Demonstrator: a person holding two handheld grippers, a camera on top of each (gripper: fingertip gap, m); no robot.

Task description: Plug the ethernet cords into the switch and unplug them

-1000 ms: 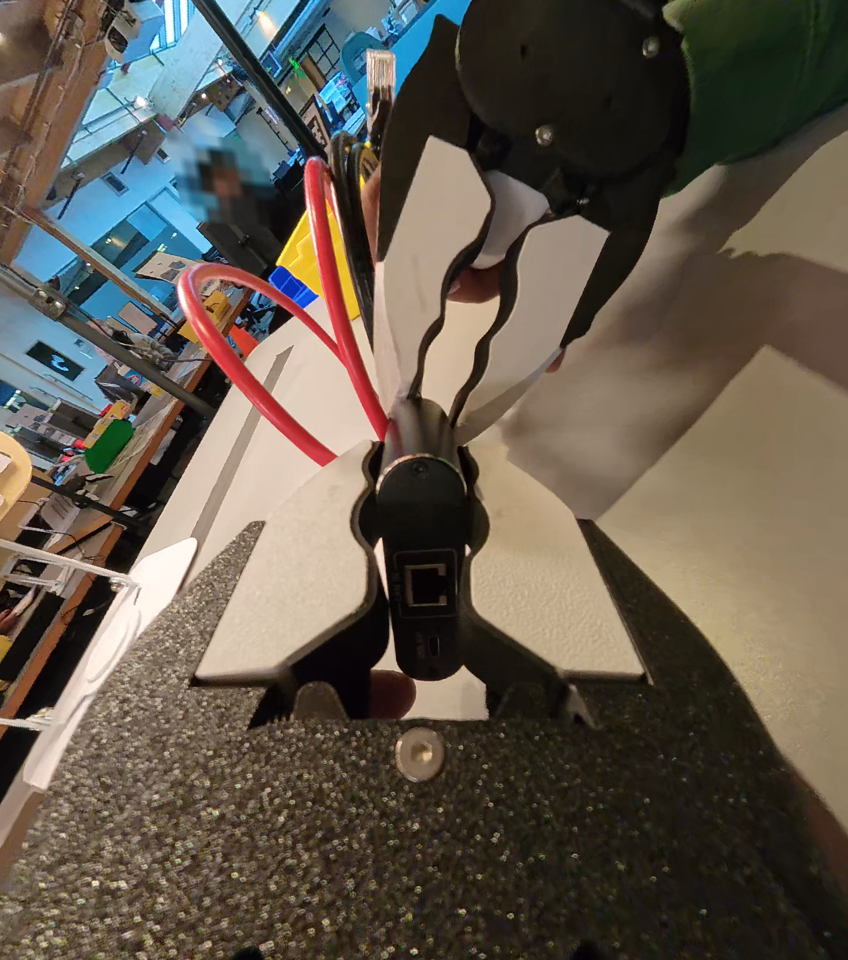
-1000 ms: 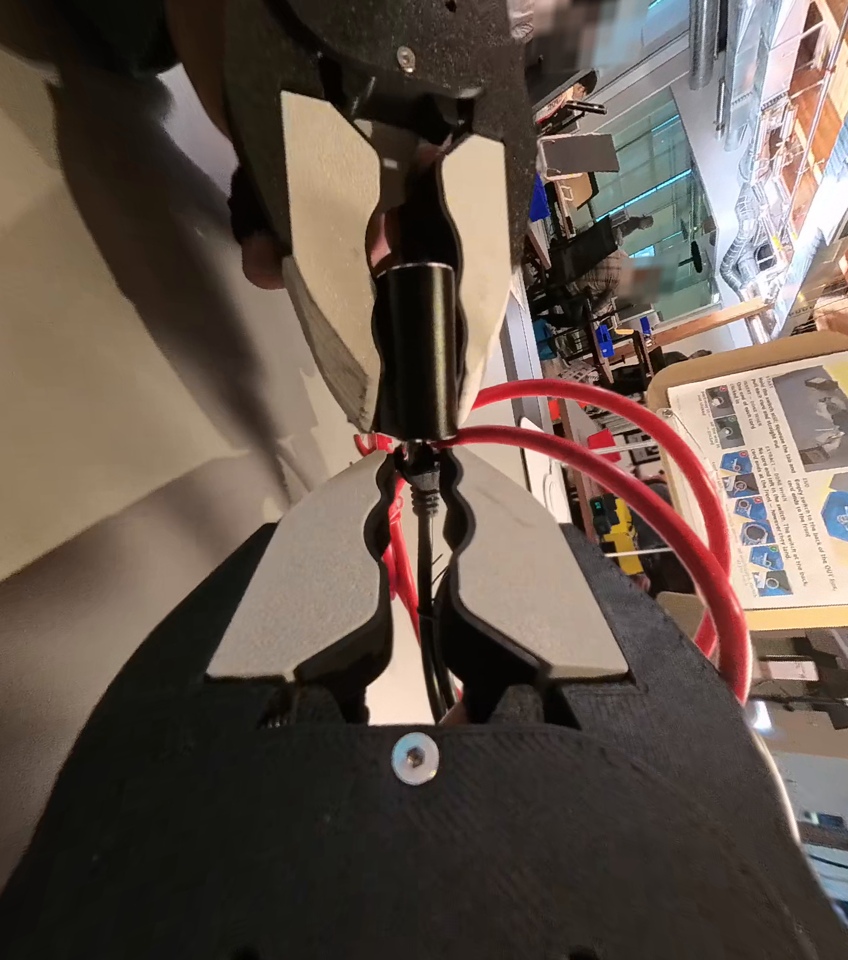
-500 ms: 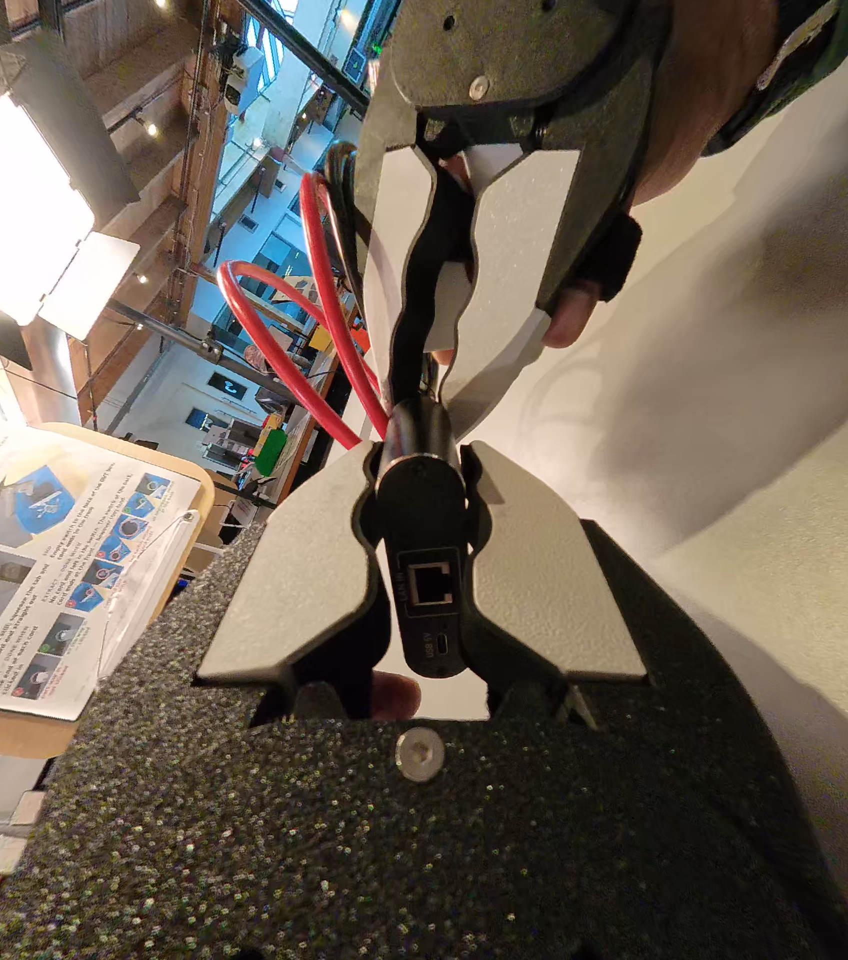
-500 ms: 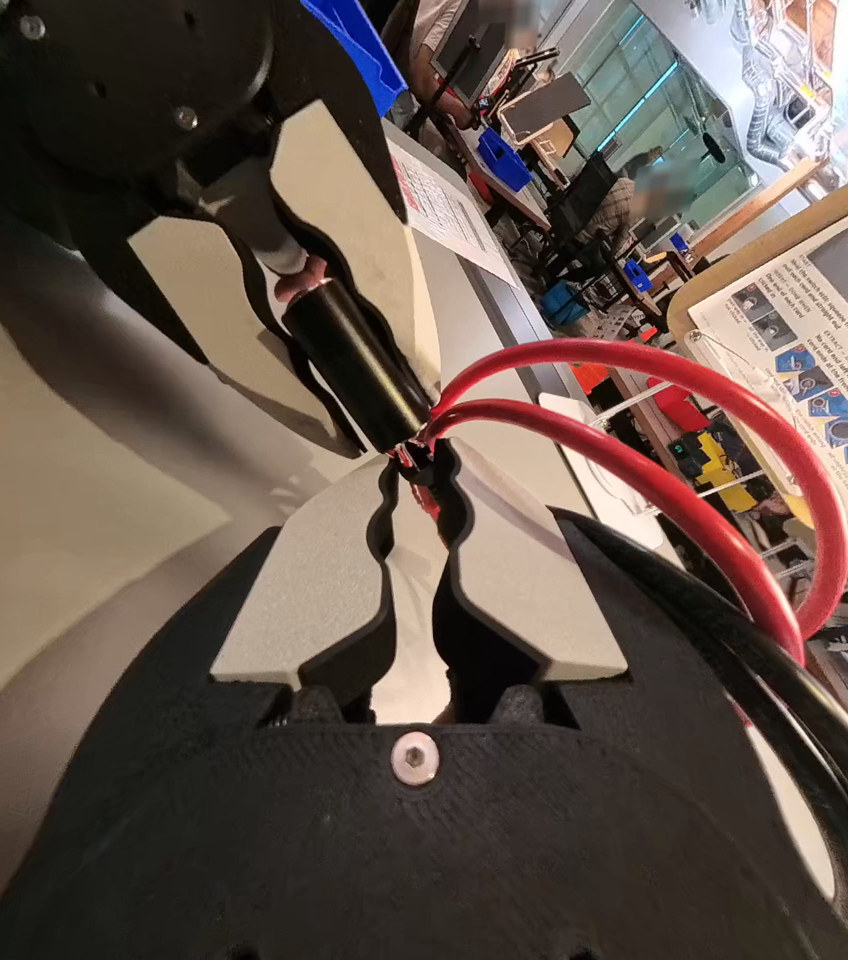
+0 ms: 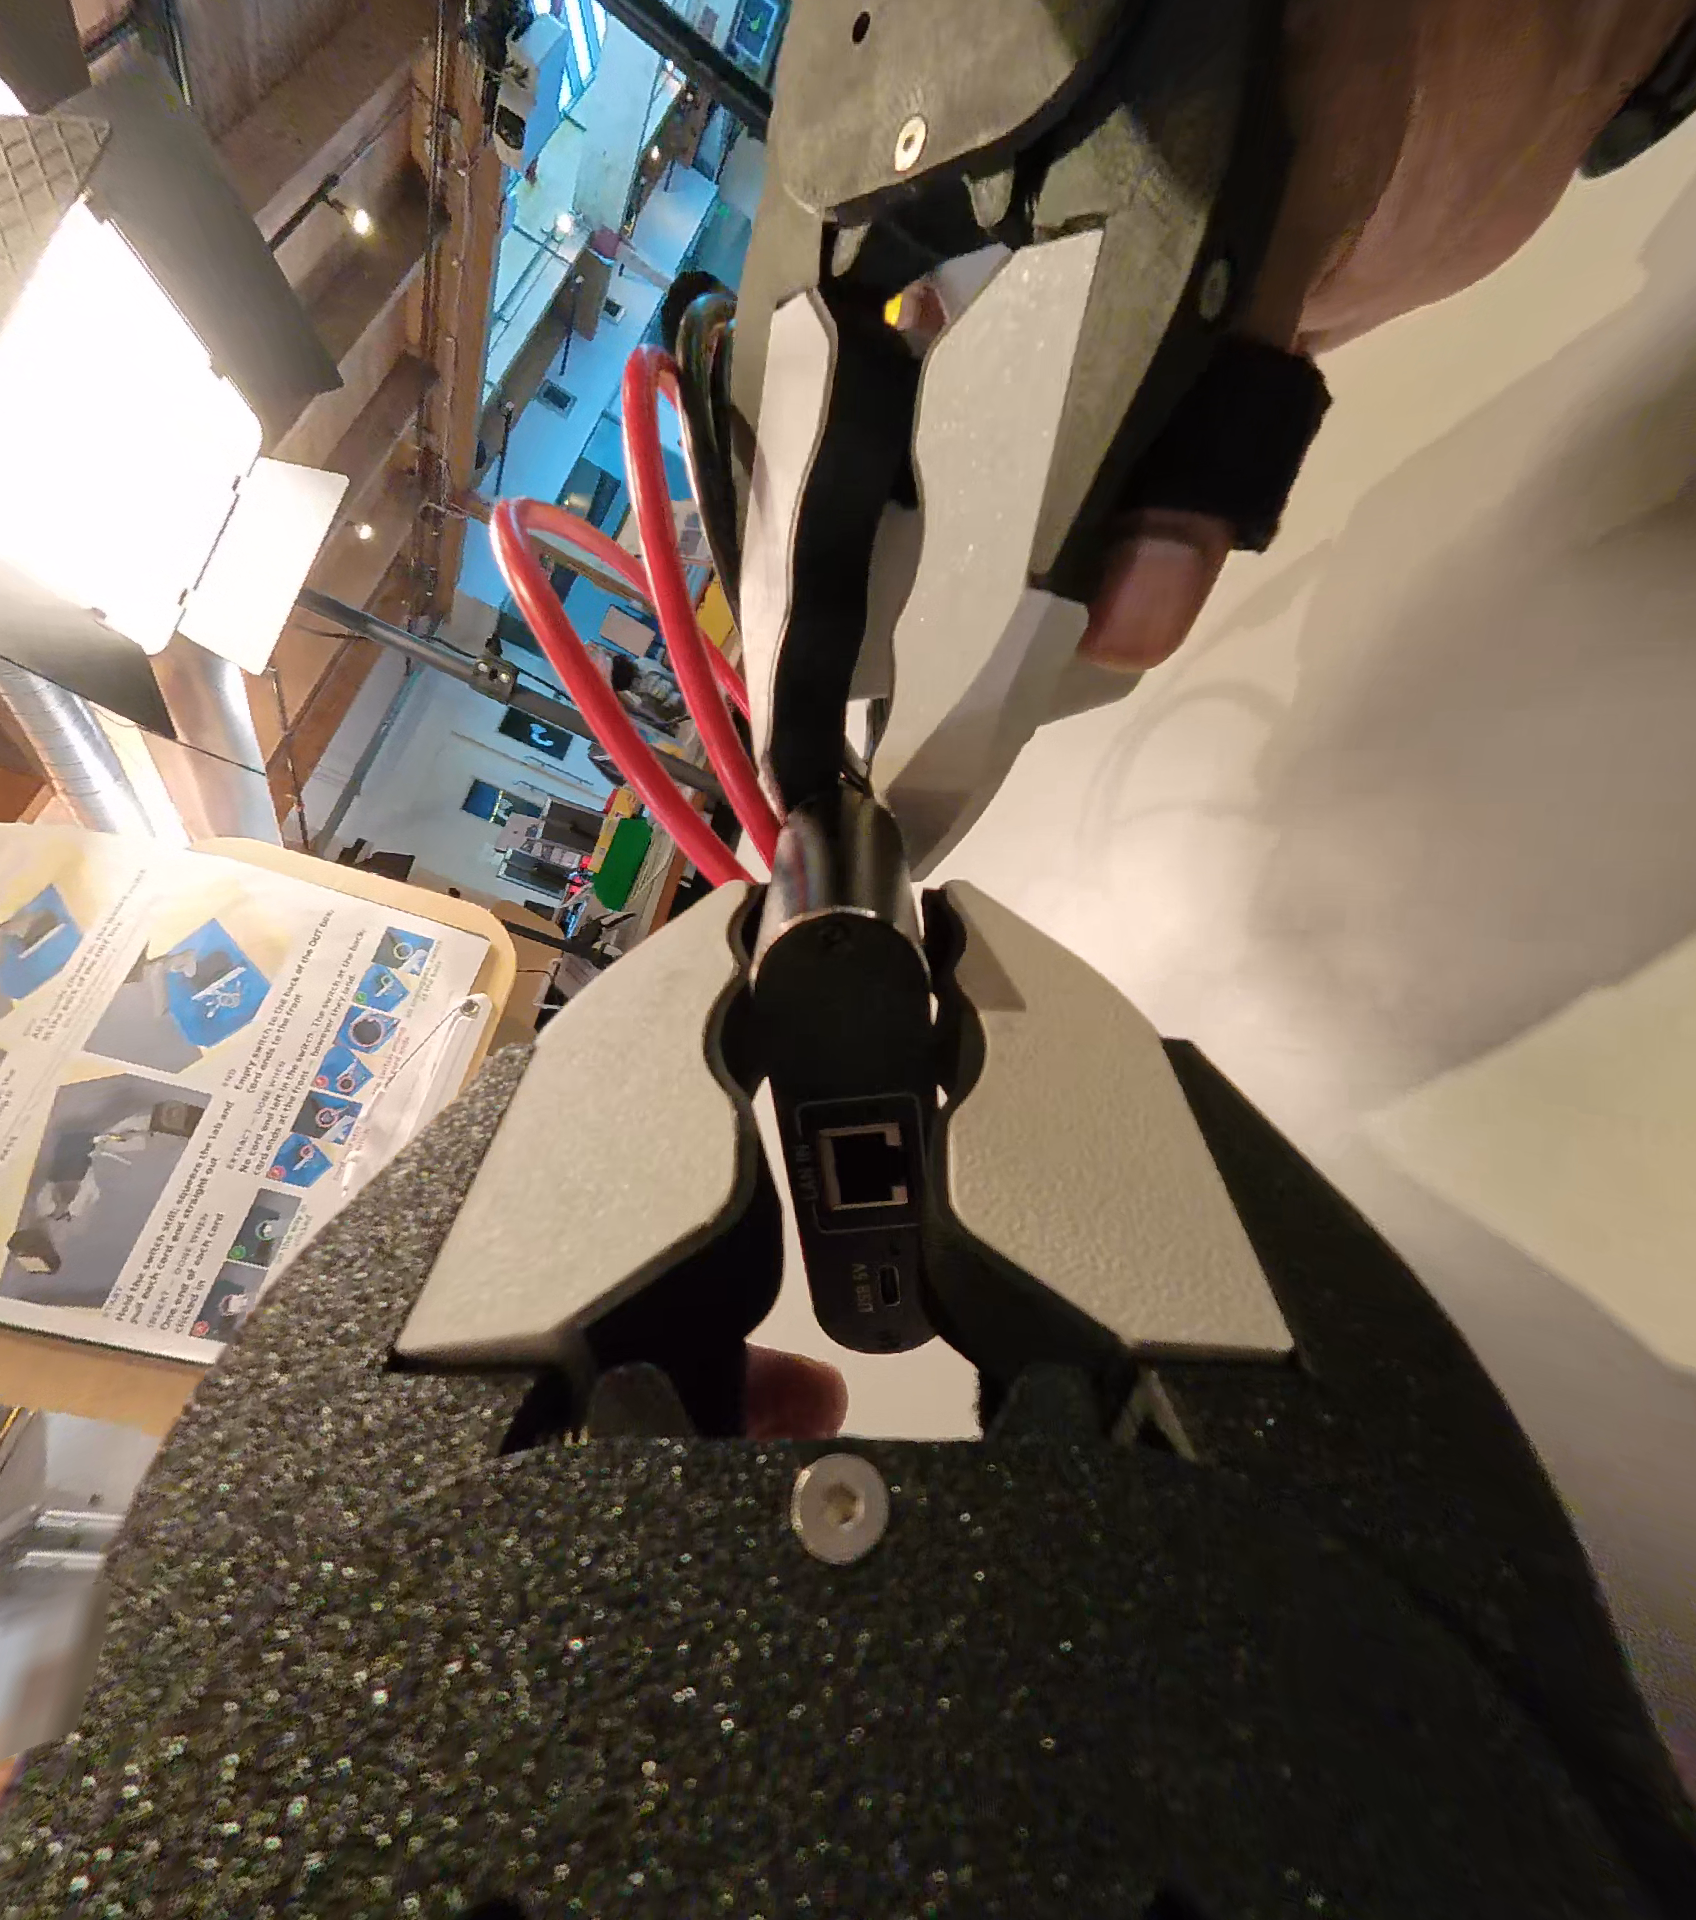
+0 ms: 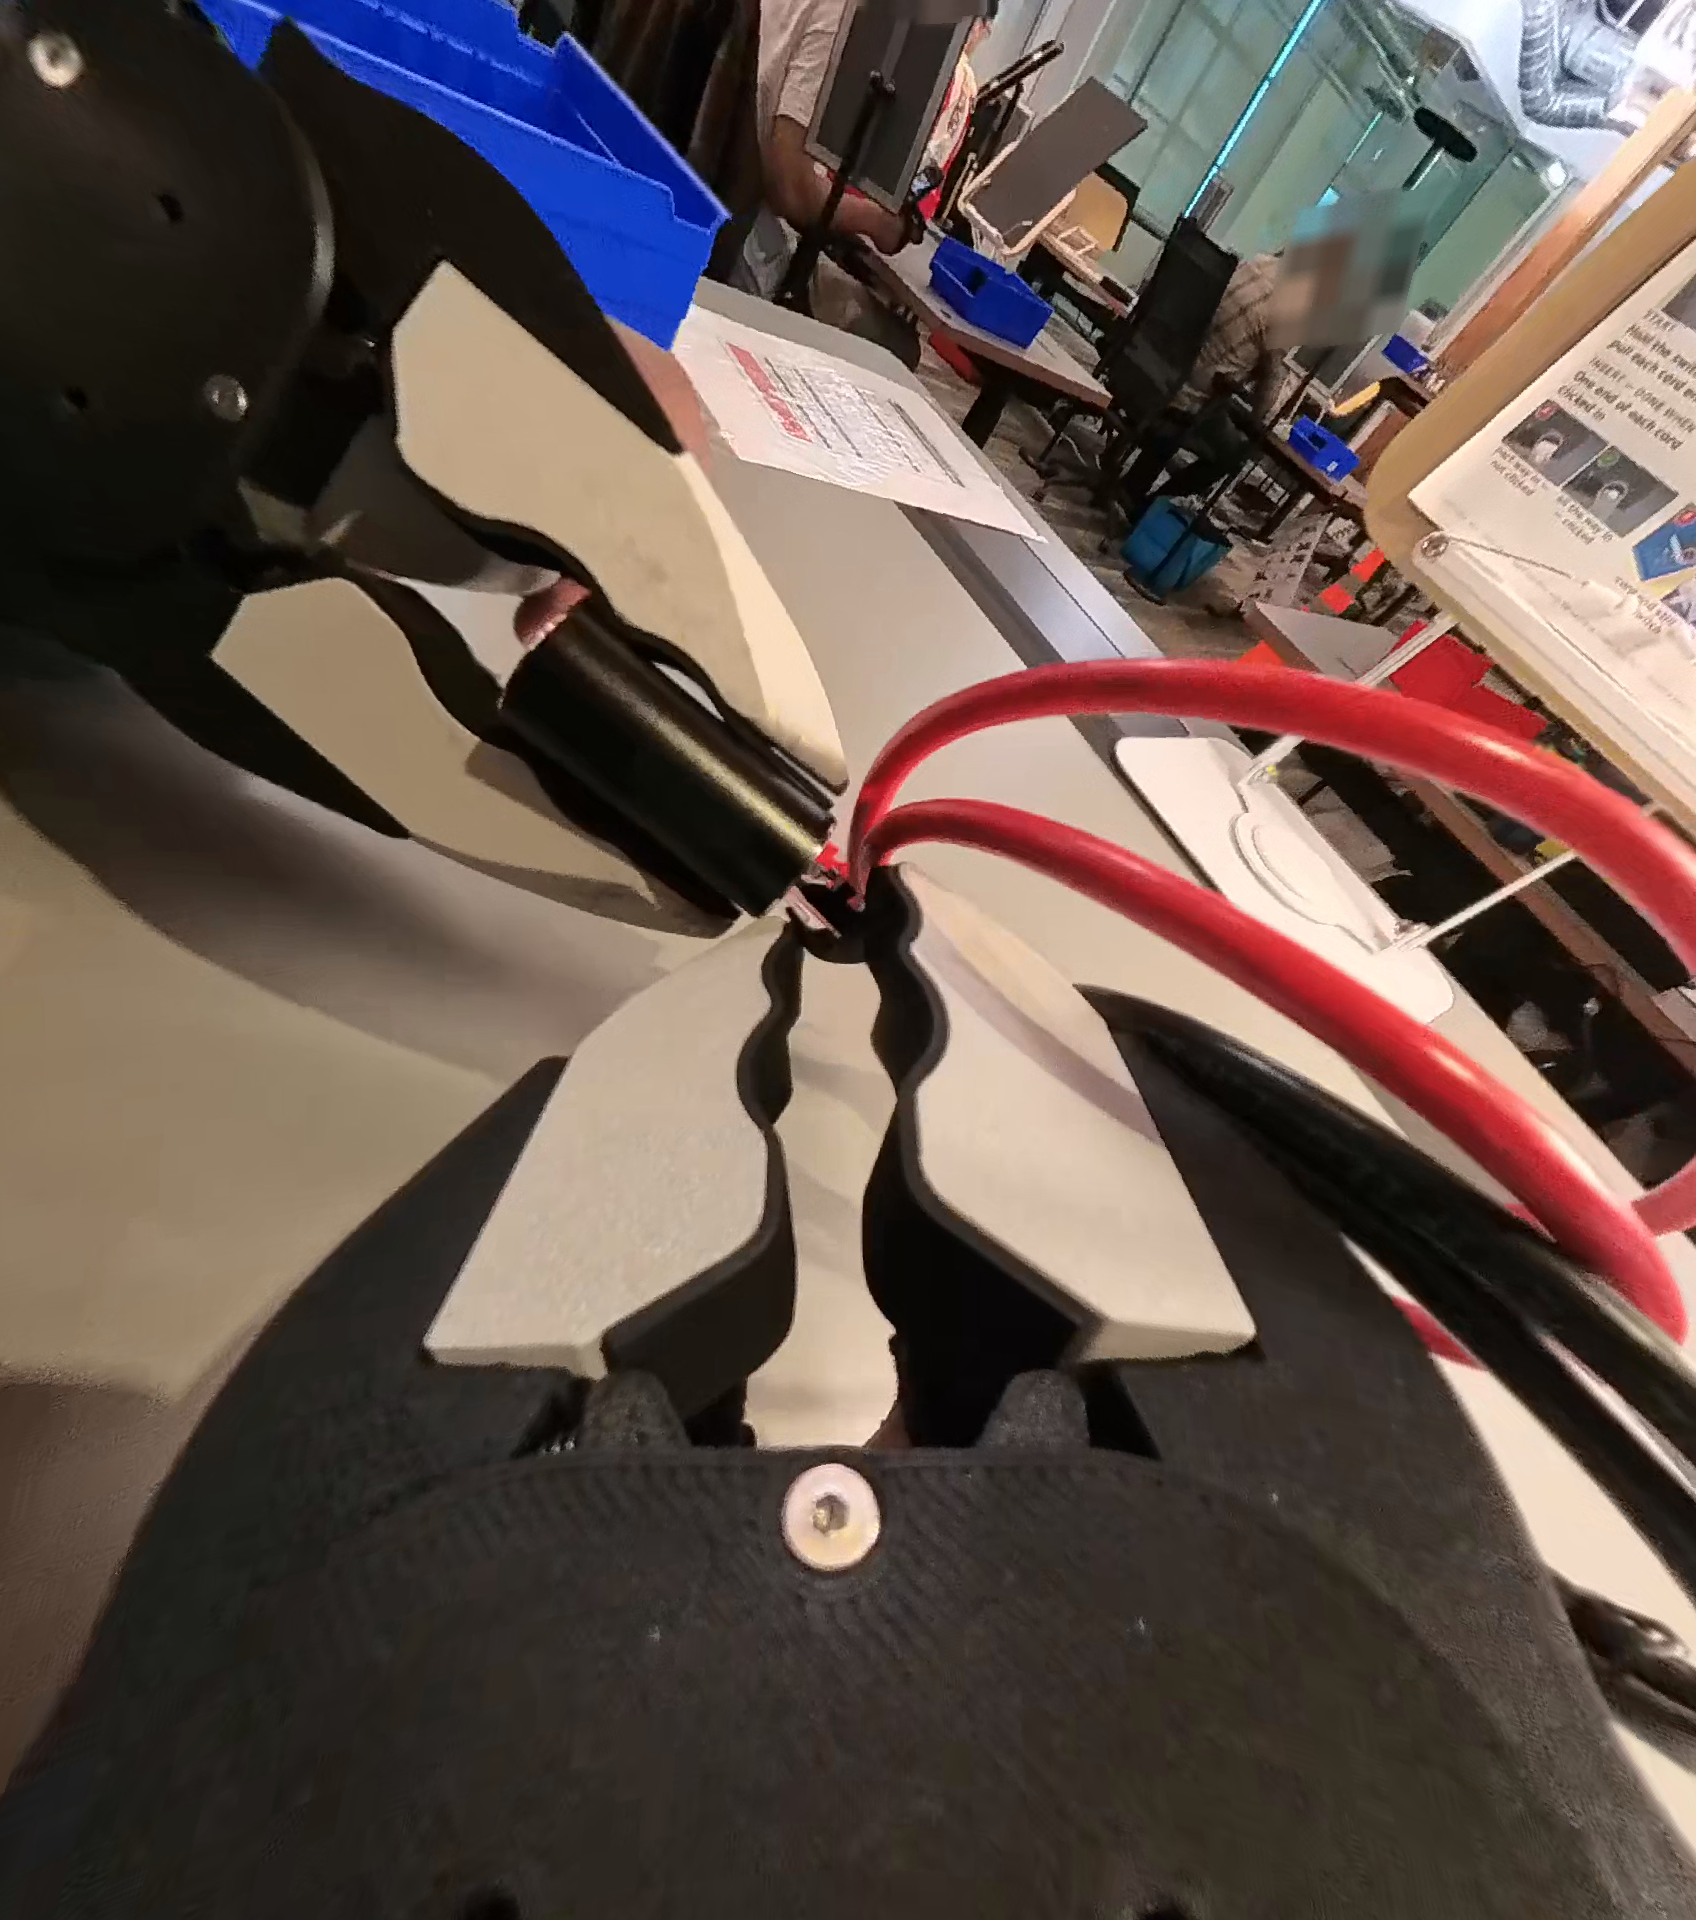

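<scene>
My left gripper is shut on a black switch, whose near end shows an empty port facing the camera. Two red cords loop out of the switch's far end. My right gripper faces the left one and is pinched on a plug at that far end of the switch. The red cords arch off to the right. A black cord runs along the right side of the right gripper. The plug itself is mostly hidden by the fingertips.
White table lies below both grippers. An instruction sheet on a wooden board stands at the right on a white base. A blue bin and a paper lie at the back. Seated people are farther off. The grippers are tip to tip, or close to it.
Both grippers have turned together with the switch still held between them. The black cord, earlier between the right fingers, now lies to the right of that gripper.
</scene>
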